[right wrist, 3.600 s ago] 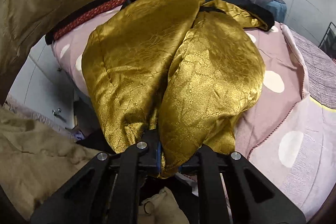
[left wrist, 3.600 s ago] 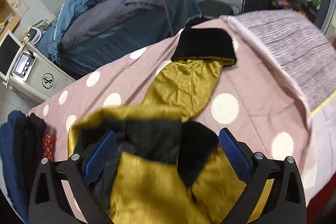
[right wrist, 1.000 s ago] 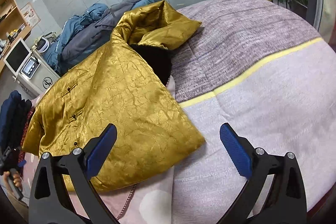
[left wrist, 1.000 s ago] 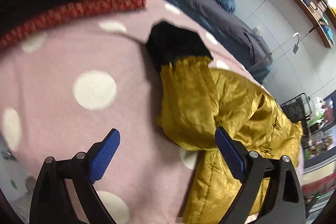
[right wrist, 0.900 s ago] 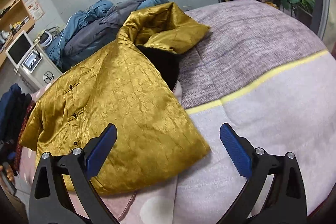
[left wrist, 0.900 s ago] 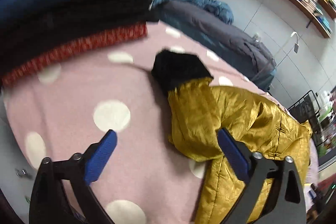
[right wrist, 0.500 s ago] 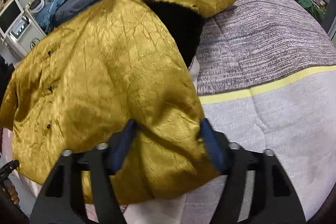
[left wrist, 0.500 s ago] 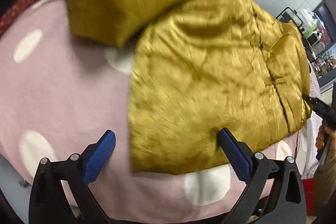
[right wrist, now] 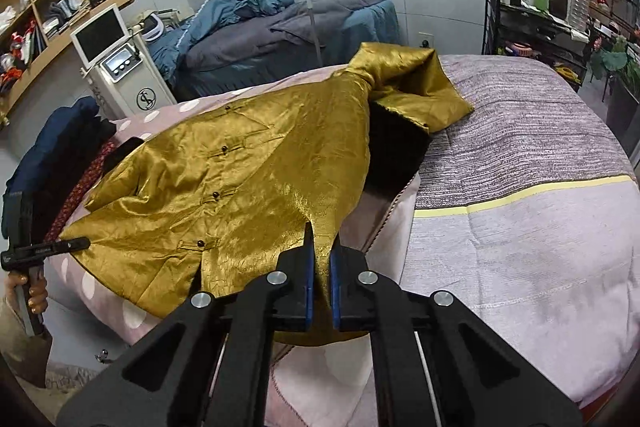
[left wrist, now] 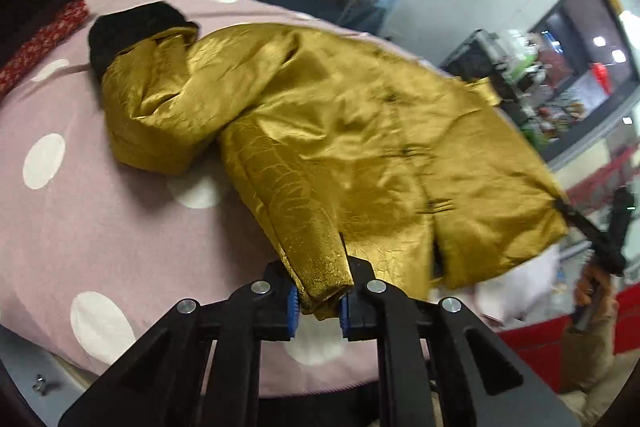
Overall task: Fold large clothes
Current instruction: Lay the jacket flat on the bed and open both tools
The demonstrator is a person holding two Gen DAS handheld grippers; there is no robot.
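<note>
Both claws have just closed on the gold jacket [right wrist: 240, 187], the left gripper [left wrist: 318, 301] and right gripper [right wrist: 319, 283] each pinching its six-o'clock hem corners, likely to fold it.

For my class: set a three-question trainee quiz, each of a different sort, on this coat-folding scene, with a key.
1. True or false: the gold coat lies front up, its buttons showing.
2. What does the left gripper pinch? A) the black fur cuff B) a hem corner C) nothing
3. Fill in: the right gripper is shut on the coat's ____.

Key: 1 true; 2 B; 3 hem, at the other bottom corner.
</note>
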